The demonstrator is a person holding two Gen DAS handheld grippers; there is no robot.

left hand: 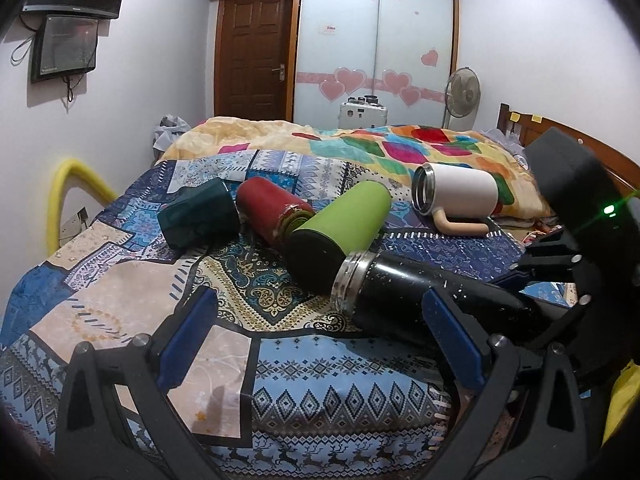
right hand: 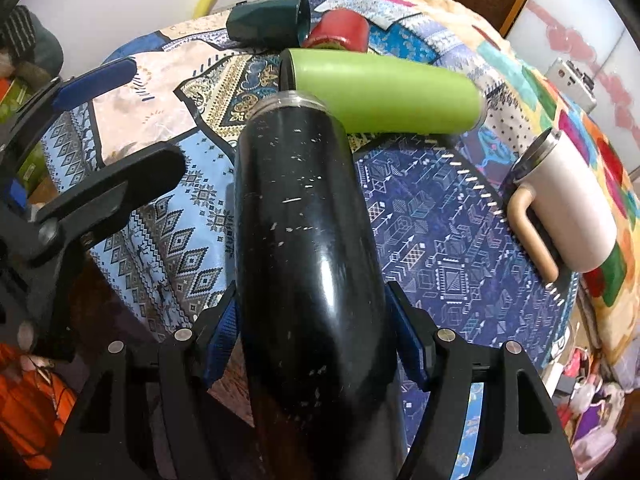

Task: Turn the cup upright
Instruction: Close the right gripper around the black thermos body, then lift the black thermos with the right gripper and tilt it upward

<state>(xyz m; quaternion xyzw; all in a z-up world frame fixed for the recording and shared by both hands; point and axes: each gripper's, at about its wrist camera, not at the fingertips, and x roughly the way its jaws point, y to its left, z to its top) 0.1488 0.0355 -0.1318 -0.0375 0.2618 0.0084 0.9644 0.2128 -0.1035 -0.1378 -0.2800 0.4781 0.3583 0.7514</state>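
On my left-wrist feed, going left to right across the bed [left hand: 120,280]: a dark green cup [left hand: 200,212] on its side, then a red cup [left hand: 272,208], then a lime green cup [left hand: 340,224], all lying down and crowded together, the red one touching both neighbours. Further right and farther back lies a white mug [left hand: 456,194] with a tan handle, apart from the others.

My left tool [left hand: 320,344] hangs over the patterned bedspread with its blue pads spread wide and nothing between them. Its right pad sits in front of the black cup [left hand: 424,292]; I cannot tell whether they touch.

That black cup is lying nearly flat, steel rim toward the lime green cup and right up against it (the body is flecked with pale scratches).

On the right-wrist feed, my right tool [right hand: 312,336] is clamped on the black cup [right hand: 296,208], one blue pad on each flank of the lower body.
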